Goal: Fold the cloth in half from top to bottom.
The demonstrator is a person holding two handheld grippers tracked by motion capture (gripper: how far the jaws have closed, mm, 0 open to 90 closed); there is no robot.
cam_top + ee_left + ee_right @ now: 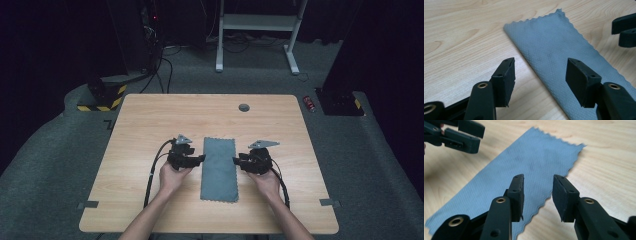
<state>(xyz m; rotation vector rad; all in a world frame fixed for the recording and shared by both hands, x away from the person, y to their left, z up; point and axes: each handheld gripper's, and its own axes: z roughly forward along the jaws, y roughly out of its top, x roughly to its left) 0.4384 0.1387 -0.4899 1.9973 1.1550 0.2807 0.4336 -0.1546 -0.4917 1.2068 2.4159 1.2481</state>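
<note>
A grey-blue cloth (219, 169) with pinked edges lies flat as a long narrow strip in the middle of the wooden table (145, 120). My left gripper (201, 159) hovers at the strip's left edge, jaws open and empty. In the left gripper view those jaws (541, 75) stand wide apart above the cloth (556, 47) edge. My right gripper (236, 161) sits at the strip's right edge, also open with nothing between its pads. The right gripper view shows its jaws (539, 192) over the cloth's (524, 167) scalloped edge, with the left gripper (461, 136) across from it.
A round cable hole (244, 107) sits near the table's far edge. Small tape pieces (88, 204) (329, 202) mark the floor beside the near corners. Beyond the table lie a yellow-black striped base (102, 97), a red can (310, 103) and a white frame (257, 30).
</note>
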